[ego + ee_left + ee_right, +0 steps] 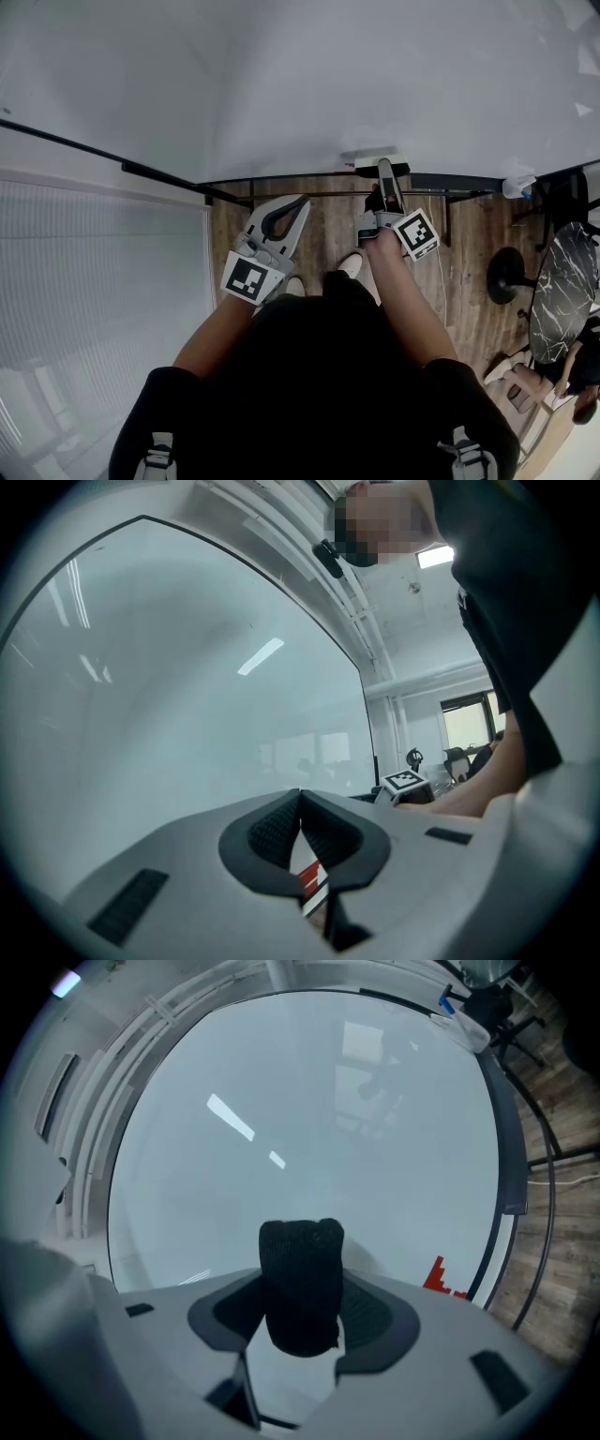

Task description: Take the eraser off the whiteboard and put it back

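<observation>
The eraser (300,1279) shows as a dark felt block, upright between the pads of my right gripper (302,1309), which is shut on it close in front of the whiteboard (309,1129). In the head view the right gripper (385,180) points at the whiteboard's (281,84) lower edge, and the eraser's pale back (372,157) shows just beyond its tips. My left gripper (300,202) hangs to the left, short of the board, its tips touching with nothing between them. In the left gripper view the left gripper (300,797) is shut, facing the whiteboard (169,686).
The board's black frame and legs (441,183) stand on the wood floor. A spray bottle (518,186) sits at the tray's right end. A black chair base (511,277), a marble-topped table (562,281) and a seated person (562,375) are at the right.
</observation>
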### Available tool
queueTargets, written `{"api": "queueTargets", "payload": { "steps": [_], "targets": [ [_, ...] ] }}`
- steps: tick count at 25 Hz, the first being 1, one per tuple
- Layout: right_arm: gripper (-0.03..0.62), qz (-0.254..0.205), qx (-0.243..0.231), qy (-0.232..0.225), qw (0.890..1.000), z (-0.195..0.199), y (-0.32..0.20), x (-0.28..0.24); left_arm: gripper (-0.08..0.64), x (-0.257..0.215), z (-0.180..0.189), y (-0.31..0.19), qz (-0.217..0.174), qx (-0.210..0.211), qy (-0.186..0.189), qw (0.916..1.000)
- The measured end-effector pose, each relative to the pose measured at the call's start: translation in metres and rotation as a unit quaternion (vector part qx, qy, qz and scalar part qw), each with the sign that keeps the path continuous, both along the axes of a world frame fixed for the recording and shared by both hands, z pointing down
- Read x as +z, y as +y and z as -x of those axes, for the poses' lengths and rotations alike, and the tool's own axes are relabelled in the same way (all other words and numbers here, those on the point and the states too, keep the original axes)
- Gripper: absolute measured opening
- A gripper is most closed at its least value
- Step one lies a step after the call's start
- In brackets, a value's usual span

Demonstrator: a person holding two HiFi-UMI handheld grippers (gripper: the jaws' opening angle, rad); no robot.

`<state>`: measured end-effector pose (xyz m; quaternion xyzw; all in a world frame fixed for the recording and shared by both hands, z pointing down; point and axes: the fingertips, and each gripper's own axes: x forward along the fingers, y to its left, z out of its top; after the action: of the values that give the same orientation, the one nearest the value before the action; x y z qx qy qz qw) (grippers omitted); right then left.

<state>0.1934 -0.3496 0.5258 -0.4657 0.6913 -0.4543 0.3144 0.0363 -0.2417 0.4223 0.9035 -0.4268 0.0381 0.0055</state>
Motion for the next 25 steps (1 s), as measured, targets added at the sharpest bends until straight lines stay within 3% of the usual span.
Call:
{"api": "queueTargets", "payload": {
  "steps": [9, 15, 19, 25],
  "targets": [
    [0.219, -0.058, -0.038, 0.078, 0.995, 0.031, 0.037, -0.044, 0.005, -0.01, 0.036, 0.026, -0.014, 0.002, 0.004, 0.9999],
    [0.221, -0.106, -0.095, 0.159, 0.977, 0.07, 0.076, -0.075, 0.005, -0.012, 0.057, 0.051, -0.011, 0.012, 0.015, 0.9997],
    [0.221, -0.153, -0.132, 0.23, 0.952, 0.1, 0.108, -0.093, 0.005, -0.016, 0.072, 0.067, -0.021, 0.027, 0.016, 0.9993],
    [0.222, -0.223, -0.162, 0.353, 0.894, 0.133, 0.163, -0.122, 0.005, -0.023, 0.097, 0.1, -0.023, 0.043, 0.022, 0.9985]
  ]
}}
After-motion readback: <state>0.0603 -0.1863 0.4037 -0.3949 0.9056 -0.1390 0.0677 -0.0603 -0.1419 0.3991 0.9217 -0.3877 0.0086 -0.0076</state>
